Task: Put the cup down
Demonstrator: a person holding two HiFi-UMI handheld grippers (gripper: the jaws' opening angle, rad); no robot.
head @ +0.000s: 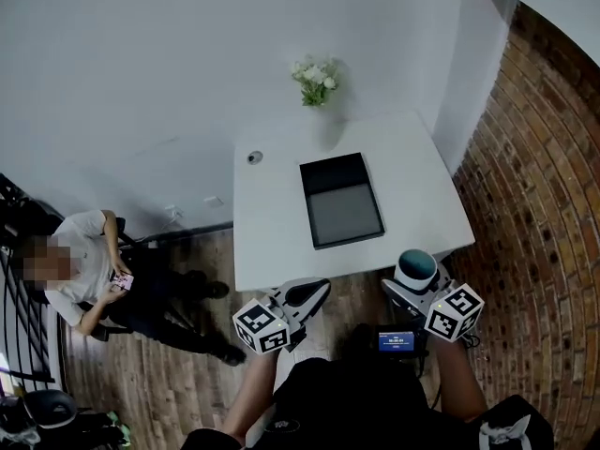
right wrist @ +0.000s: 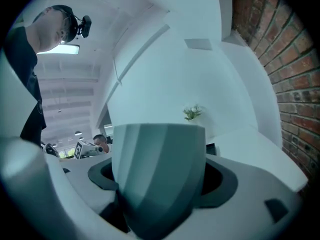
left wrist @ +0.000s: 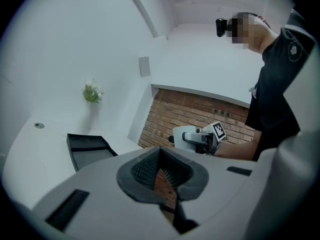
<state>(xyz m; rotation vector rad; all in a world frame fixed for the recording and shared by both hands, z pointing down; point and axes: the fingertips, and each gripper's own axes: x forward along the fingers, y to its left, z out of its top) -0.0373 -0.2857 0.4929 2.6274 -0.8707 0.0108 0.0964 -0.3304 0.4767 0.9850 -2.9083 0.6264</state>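
Note:
A teal-grey cup [head: 415, 268] with slanted facets is held in my right gripper [head: 413, 285], just off the near right corner of the white table [head: 272, 237]. In the right gripper view the cup [right wrist: 160, 174] fills the space between the jaws, which are shut on its sides. My left gripper [head: 305, 295] hangs before the table's near edge, left of the cup. Its jaws meet with nothing between them [left wrist: 162, 171]. The left gripper view also shows the right gripper [left wrist: 200, 138] in front of the brick wall.
A black tray [head: 342, 200] lies in the middle of the table, and a vase of white flowers [head: 316, 78] stands at its far edge. A small round fitting [head: 255, 157] sits at the far left. A brick wall [head: 544, 195] runs on the right. A person [head: 94, 275] sits at the left.

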